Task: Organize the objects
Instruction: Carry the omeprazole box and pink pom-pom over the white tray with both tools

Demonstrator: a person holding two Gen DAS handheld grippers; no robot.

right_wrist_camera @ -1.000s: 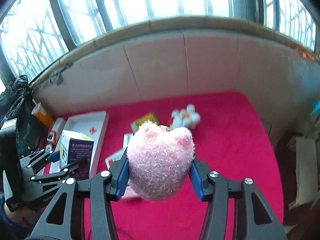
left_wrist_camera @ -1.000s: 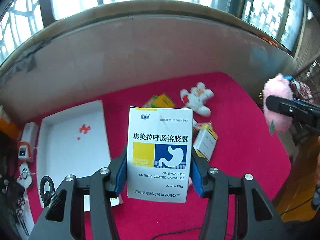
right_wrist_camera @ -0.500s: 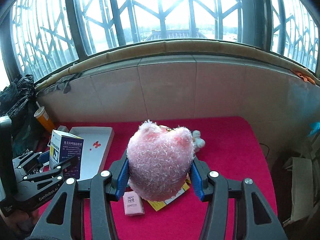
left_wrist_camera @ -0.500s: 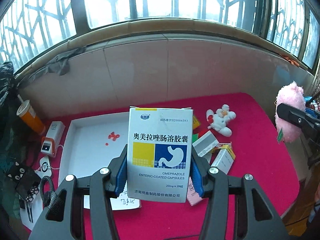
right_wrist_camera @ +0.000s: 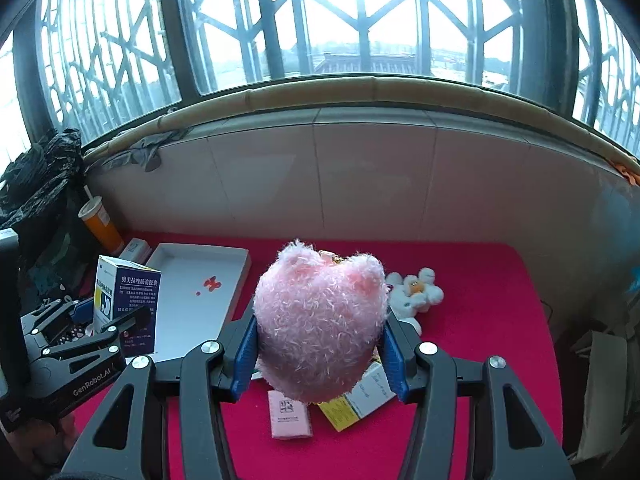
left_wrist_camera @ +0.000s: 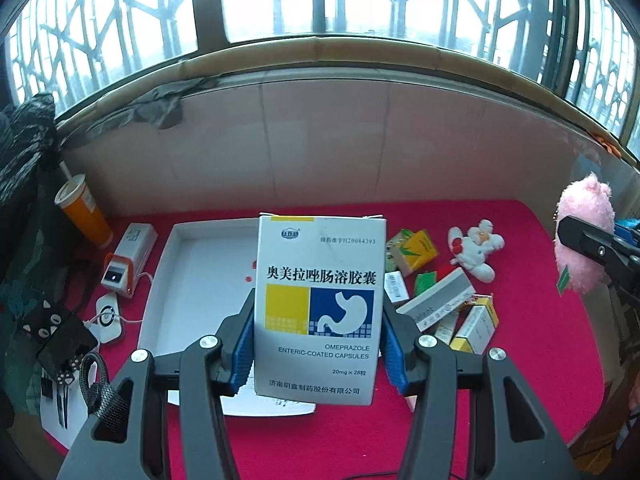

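Note:
My left gripper is shut on a white omeprazole medicine box and holds it upright above the red table, in front of the white tray. The box also shows in the right wrist view. My right gripper is shut on a pink plush toy, held above the table; the toy also shows at the right edge of the left wrist view. A white plush toy and several small medicine boxes lie on the red cloth.
An orange cup with a straw, a white and orange device and a small white pad sit left of the tray. A pink packet and a yellow box lie under the right gripper. A tiled wall and window stand behind.
Both grippers have lifted and pulled back with their loads still held; more of the window and table comes into view.

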